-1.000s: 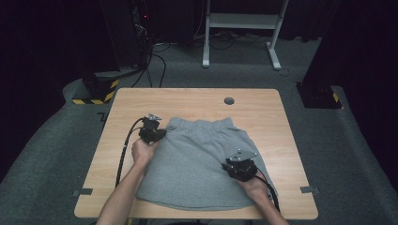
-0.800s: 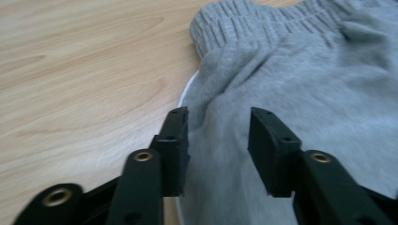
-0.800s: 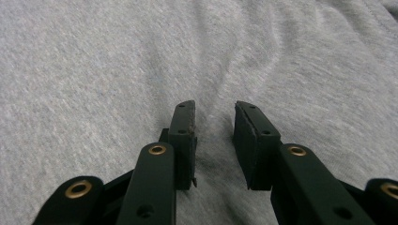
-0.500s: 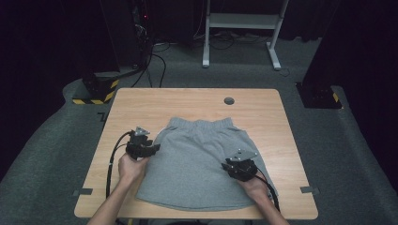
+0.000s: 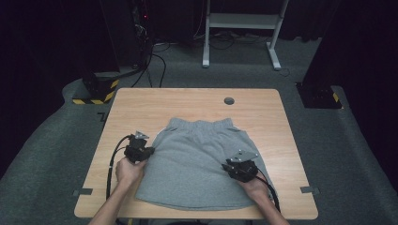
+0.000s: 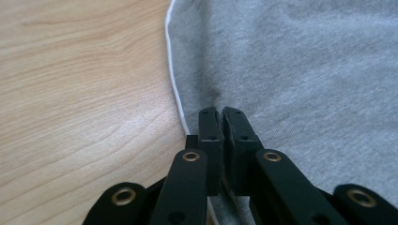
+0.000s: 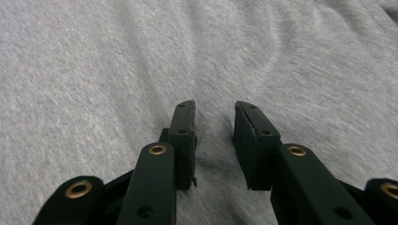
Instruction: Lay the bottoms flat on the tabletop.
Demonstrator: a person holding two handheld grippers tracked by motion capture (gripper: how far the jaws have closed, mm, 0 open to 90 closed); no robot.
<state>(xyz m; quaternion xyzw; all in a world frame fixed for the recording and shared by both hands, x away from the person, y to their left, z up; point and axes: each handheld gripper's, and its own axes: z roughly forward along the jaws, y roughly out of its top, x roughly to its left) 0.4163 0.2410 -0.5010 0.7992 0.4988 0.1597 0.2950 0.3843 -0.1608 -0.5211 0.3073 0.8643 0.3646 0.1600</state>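
Left gripper (image 5: 139, 151) sits at the left edge of the grey shorts (image 5: 197, 159), its jaws pressed together; they have just been closing, and in the left gripper view (image 6: 220, 112) the tips meet right at the white-trimmed hem with a small pucker of fabric running into them, so they seem to pinch the cloth at its edge. The left hand (image 5: 127, 171) wraps the gripper from behind, the forearm coming up from the bottom of the high view and angling slightly inward, the black cable (image 5: 111, 164) looping out to the left. Right gripper (image 5: 241, 168) rests on the right half of the shorts, its hand (image 5: 256, 186) behind it and the forearm slanting in from the lower right. In the right gripper view (image 7: 215, 117) its jaws stand apart over flat grey fabric, nothing caught between them. The shorts lie spread on the wooden table (image 5: 141, 108), waistband toward the far side, the lower hem near the person's edge.
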